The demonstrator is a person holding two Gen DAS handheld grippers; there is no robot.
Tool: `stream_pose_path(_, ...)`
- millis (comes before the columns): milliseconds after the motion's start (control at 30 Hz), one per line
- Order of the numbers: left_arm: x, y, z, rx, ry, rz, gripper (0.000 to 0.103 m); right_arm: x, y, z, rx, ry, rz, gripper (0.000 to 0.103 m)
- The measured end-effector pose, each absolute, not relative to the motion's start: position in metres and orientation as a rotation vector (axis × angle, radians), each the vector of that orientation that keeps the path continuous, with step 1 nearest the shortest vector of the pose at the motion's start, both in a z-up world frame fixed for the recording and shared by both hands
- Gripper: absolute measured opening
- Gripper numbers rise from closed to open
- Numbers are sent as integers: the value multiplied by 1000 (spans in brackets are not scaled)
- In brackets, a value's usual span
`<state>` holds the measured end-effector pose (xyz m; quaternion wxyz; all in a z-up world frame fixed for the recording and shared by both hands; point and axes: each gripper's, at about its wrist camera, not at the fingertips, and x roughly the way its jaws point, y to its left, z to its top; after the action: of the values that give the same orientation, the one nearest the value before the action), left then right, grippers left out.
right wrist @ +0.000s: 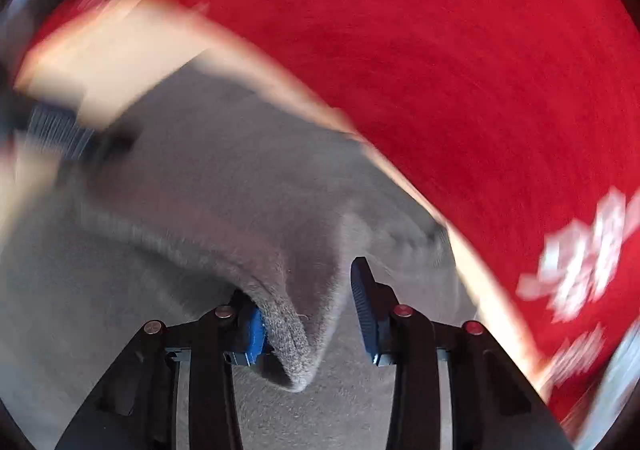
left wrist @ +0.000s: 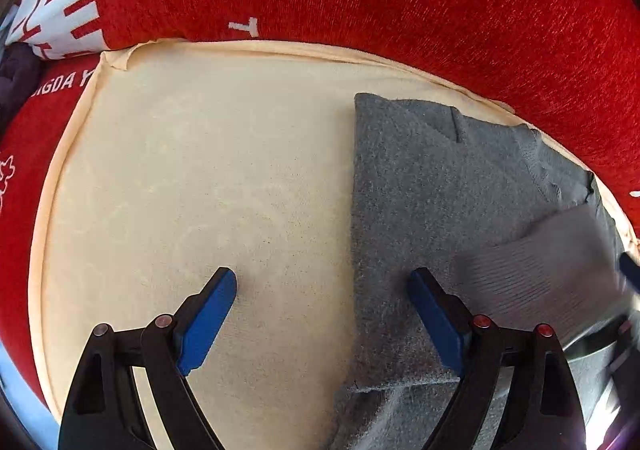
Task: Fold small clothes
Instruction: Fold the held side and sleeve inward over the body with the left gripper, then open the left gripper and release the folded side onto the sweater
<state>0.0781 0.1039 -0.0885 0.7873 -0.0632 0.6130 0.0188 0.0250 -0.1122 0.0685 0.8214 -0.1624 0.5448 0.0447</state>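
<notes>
Left view: my left gripper [left wrist: 322,282] stands wide open, empty, over the cream pad [left wrist: 200,169]; the grey garment [left wrist: 420,189] lies folded from 2 to 5 o'clock.

Right view, blurred: my right gripper [right wrist: 306,290] has a raised fold of garment [right wrist: 288,338] between half-closed jaws; grip unclear

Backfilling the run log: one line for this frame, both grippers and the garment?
left gripper: open, empty | right gripper: fabric fold between jaws, contact unclear | grey garment: partly folded on cream cushion
</notes>
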Motion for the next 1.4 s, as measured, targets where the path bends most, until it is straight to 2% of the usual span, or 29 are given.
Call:
stream_pose_path(100, 85, 99, -85, -124, 1339, 31, 89, 24, -205, 72, 138, 1227, -128, 45)
stream_pose_path(167, 97, 100, -77, -109, 1331, 13, 89, 9, -265, 53, 503, 1292, -188, 58)
stream_pose_path(200, 105, 100, -77, -108, 1327, 9, 89, 3, -281, 46, 604, 1307, -202, 59)
stream_pose_path(300, 136, 95, -83, -154, 1353, -15, 89, -15, -308, 34, 788, 1307, -187, 59)
stream_pose_path(400, 156, 88, -96, -183, 1404, -11, 89, -15, -316, 37, 803, 1288, -173, 61)
stream_pose_path(467, 160, 79, -92, -168, 1390, -31, 68, -11, -321, 36, 807, 1285, -185, 62)
stream_pose_path(533, 165, 69, -86, -181, 1380, -86, 22, -6, -333, 32, 840, 1284, -214, 62)
stream_pose_path(567, 165, 64, -82, -163, 1376, -93, 15, -3, -337, 29, 873, 1282, -232, 61)
stream_pose_path(600, 164, 60, -79, -142, 1367, -94, 14, -3, -339, 26, 890, 1285, -245, 58)
stream_pose_path(667, 163, 61, -72, -144, 1349, -99, 13, 2, -343, 27, 904, 1293, -250, 8)
stream_pose_path(733, 166, 64, -66, -155, 1327, -94, 9, 16, -341, 42, 866, 1253, -172, 8)
stream_pose_path(833, 176, 71, -69, -174, 1349, -95, 9, 30, -332, 59, 737, 1225, -98, 8)
stream_pose_path(933, 173, 58, -70, -146, 1335, -88, 9, 26, -341, 36, 715, 1296, -153, 8)
stream_pose_path(1033, 162, 47, -60, -145, 1317, -32, 10, 2, -356, 16, 848, 1312, -202, 12)
stream_pose_path(1167, 138, 29, -41, -66, 1309, -16, 10, -18, -361, 33, 830, 1330, -217, 30)
stream_pose_path(1300, 97, 18, -27, -85, 1330, -80, 10, -30, -351, 44, 831, 1347, -124, 30)
stream_pose_path(1400, 71, 3, -26, -102, 1355, -104, 10, -28, -346, 36, 851, 1343, -103, 45)
